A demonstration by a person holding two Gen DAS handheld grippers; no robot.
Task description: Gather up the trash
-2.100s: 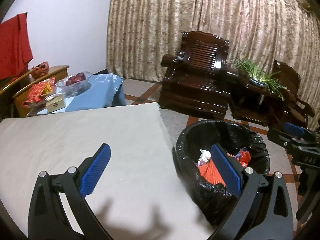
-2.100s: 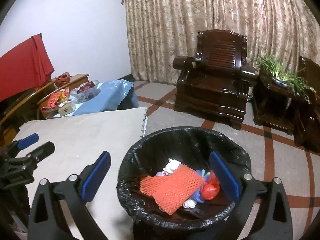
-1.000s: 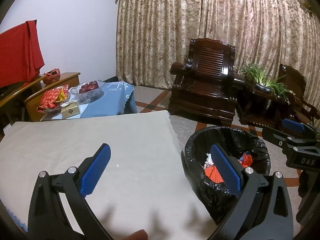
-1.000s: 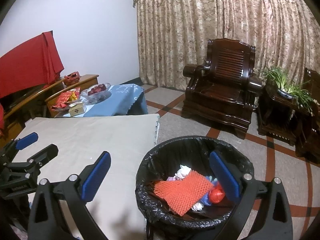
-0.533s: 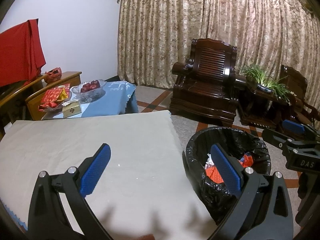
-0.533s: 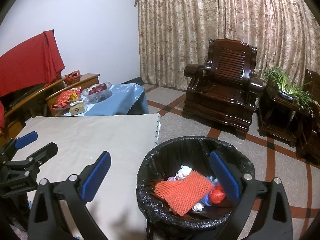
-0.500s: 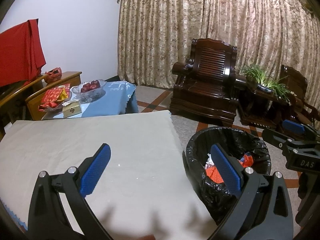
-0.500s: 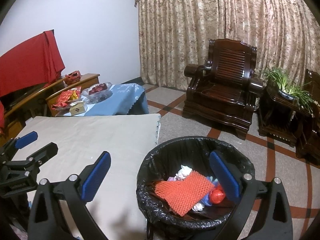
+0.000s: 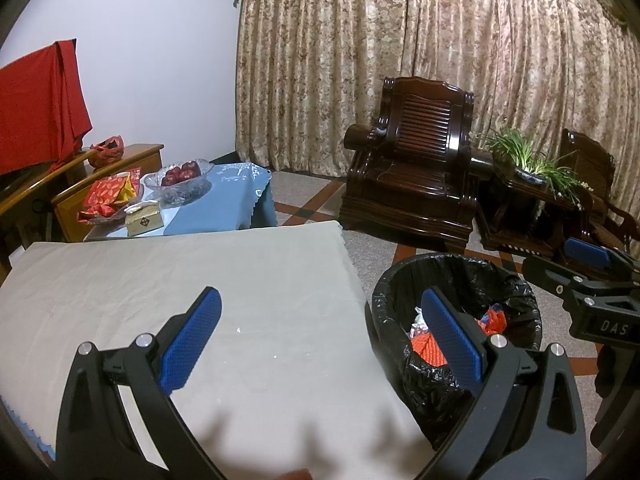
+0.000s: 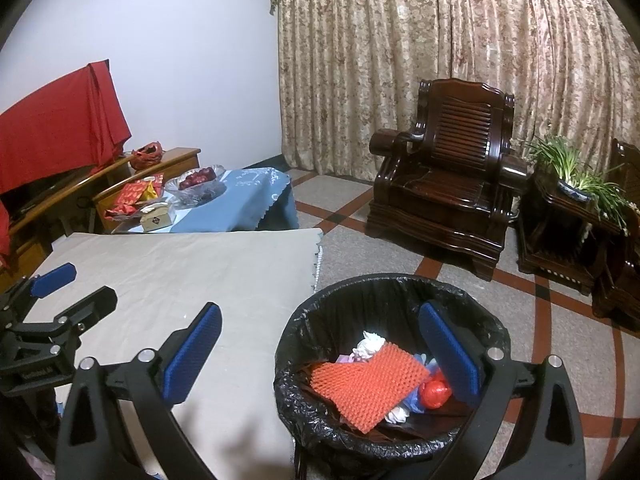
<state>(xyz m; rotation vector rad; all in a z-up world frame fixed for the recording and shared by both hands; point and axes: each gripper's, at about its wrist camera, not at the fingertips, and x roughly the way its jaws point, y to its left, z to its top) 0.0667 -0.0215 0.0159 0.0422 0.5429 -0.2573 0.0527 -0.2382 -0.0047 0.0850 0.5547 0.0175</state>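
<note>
A black-lined trash bin point(image 10: 304, 328) stands on the floor beside a table under a beige cloth point(image 10: 192, 276). Inside lie an orange foam net point(image 10: 368, 384), a white crumpled paper point(image 10: 370, 342), a red wrapper point(image 10: 434, 394) and bluish scraps. My right gripper point(image 10: 320, 340) hangs open above the bin's near left rim with nothing between its fingers. My left gripper point(image 9: 322, 336) is open and empty over the cloth's right edge; the bin point(image 9: 516, 280) lies to its right. Each gripper shows at the edge of the other's view.
A low table with a blue cloth point(image 9: 232, 200) carries a glass bowl of red fruit point(image 9: 180, 174), a small box and red packets. A dark wooden armchair point(image 10: 448, 184), a side table with a potted plant point(image 10: 576, 184) and curtains stand behind. A red cloth point(image 10: 60, 120) hangs at left.
Both views have drawn back and risen slightly over the last two seconds, then settled; the bin looks smaller and farther. Both grippers stay open and empty.
</note>
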